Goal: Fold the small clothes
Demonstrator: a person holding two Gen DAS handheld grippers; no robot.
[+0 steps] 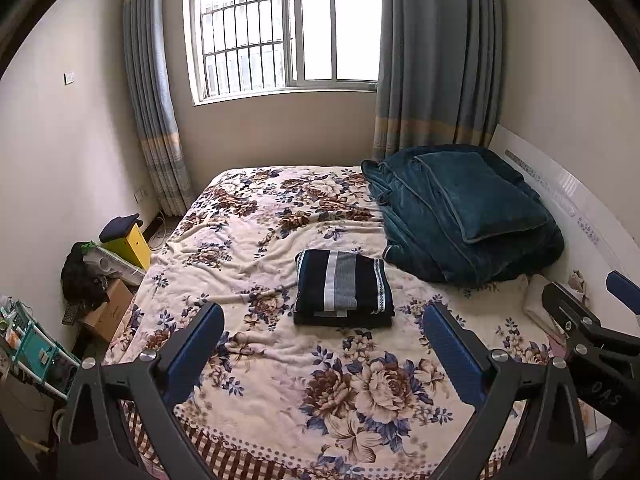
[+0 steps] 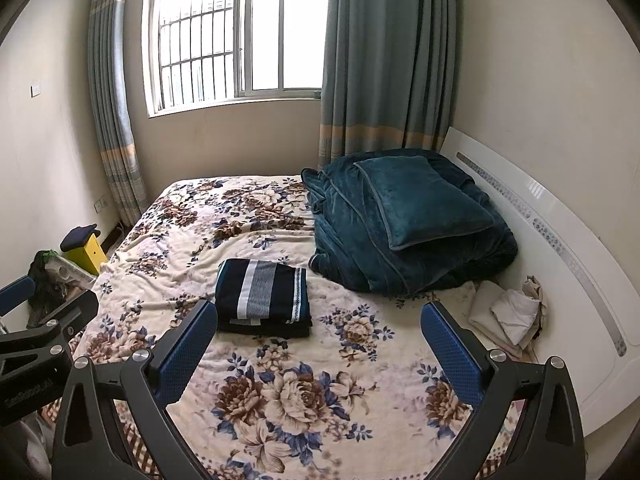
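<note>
The folded striped garment [image 1: 344,288] lies flat mid-bed on the floral blanket [image 1: 280,380], a darker folded piece under it. My left gripper [image 1: 324,344] and right gripper [image 2: 320,344] hover above the near end, fingers [image 1: 200,348] spread wide, holding nothing. Beyond, a teal quilt [image 2: 408,224] is heaped by the headboard [image 2: 560,232].

navy striped garment [image 1: 344,286], floral blanket [image 1: 248,232], teal quilt [image 1: 468,216].
</note>
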